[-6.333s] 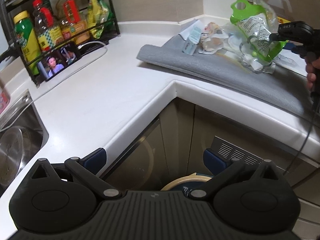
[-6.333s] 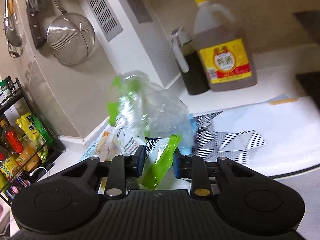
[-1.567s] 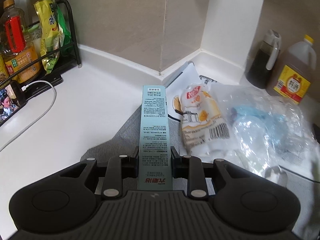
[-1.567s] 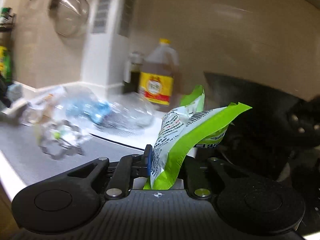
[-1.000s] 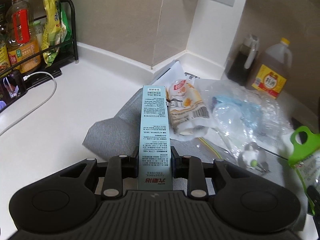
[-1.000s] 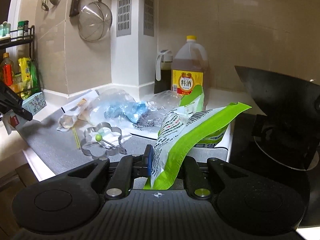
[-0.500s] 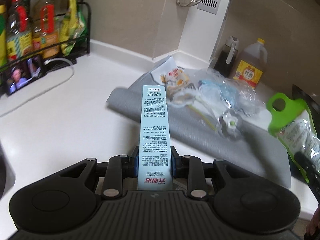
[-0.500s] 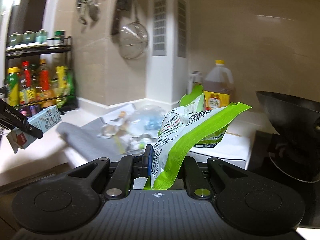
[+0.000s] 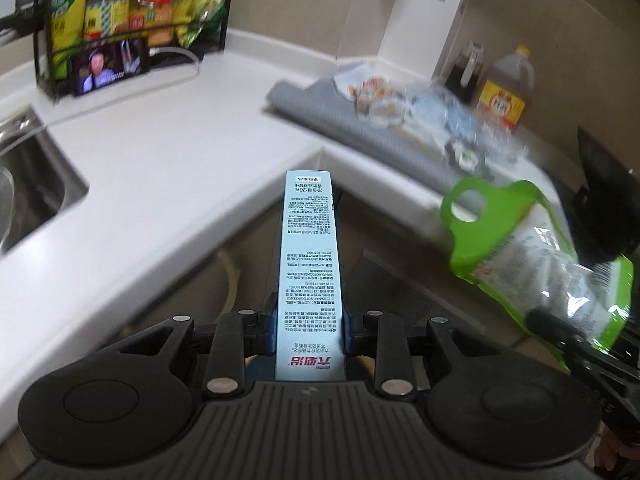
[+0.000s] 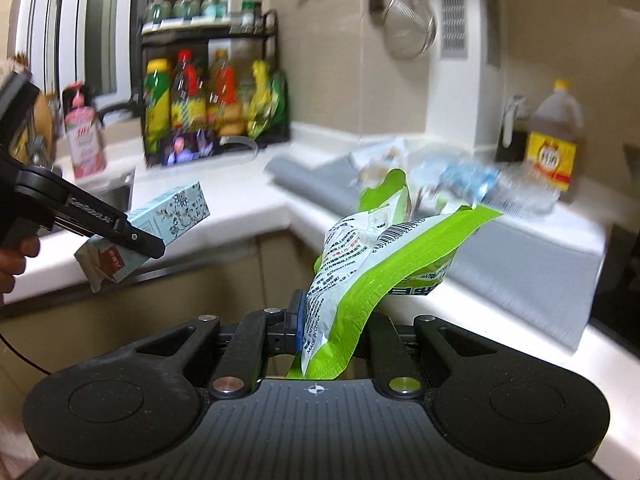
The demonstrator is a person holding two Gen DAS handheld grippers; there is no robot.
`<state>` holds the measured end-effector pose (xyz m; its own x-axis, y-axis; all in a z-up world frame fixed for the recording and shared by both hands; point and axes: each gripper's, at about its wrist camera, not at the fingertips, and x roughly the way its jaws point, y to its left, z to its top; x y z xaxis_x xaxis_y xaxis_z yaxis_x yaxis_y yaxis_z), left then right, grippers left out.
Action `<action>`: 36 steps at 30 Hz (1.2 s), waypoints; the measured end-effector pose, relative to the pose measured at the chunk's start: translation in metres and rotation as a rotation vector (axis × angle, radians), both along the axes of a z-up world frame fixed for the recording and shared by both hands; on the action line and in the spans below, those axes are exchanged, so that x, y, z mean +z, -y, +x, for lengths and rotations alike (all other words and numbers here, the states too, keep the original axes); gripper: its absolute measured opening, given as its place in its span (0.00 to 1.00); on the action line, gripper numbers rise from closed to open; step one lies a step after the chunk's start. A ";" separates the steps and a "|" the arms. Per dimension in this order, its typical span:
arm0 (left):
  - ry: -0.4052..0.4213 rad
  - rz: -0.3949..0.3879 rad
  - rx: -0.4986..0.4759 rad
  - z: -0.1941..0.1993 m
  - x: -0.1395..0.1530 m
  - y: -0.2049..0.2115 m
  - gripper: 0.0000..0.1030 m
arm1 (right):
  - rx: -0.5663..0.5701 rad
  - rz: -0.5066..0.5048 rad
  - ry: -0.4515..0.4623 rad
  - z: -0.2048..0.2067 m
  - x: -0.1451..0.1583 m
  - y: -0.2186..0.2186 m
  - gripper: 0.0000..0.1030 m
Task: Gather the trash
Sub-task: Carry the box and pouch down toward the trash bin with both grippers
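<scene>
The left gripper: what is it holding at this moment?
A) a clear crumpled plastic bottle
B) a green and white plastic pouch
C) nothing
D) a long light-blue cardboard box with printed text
D: in the left wrist view, the left gripper is closed on the long light-blue cardboard box, while the green and white plastic pouch sits in the right gripper.

Two grippers appear: the left gripper [image 9: 308, 326] clamps one pale blue carton [image 9: 309, 264], and the right gripper [image 10: 332, 332] clamps one green-and-white plastic bag [image 10: 372, 264]. On the white counter [image 9: 168, 152] lie one grey mat [image 9: 360, 128], one black rack [image 10: 212, 92] and one phone [image 9: 110, 68]. By the far wall stand one large amber jug [image 9: 506, 92] and one dark dispenser bottle [image 9: 464, 72]; one wire strainer [image 10: 410, 32] hangs above.
</scene>
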<state>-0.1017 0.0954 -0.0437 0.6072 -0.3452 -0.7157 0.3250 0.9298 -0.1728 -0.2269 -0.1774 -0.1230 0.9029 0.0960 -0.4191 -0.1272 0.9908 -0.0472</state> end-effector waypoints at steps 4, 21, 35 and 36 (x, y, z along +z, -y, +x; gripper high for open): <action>-0.031 0.040 0.014 -0.014 -0.021 -0.003 0.30 | 0.050 -0.057 -0.047 -0.009 -0.019 -0.024 0.12; -0.056 0.085 -0.003 -0.026 -0.045 0.005 0.30 | 0.122 -0.096 -0.115 -0.006 -0.028 -0.041 0.12; -0.089 0.092 -0.013 -0.016 -0.058 0.012 0.30 | 0.114 -0.065 -0.163 0.001 -0.033 -0.036 0.12; -0.091 0.093 -0.013 -0.015 -0.059 0.012 0.30 | 0.114 -0.064 -0.167 0.003 -0.034 -0.038 0.12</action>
<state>-0.1172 0.0830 -0.1023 0.5339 -0.2822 -0.7970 0.3238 0.9390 -0.1155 -0.2236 -0.1398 -0.1568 0.8050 0.1619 -0.5707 -0.2496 0.9652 -0.0783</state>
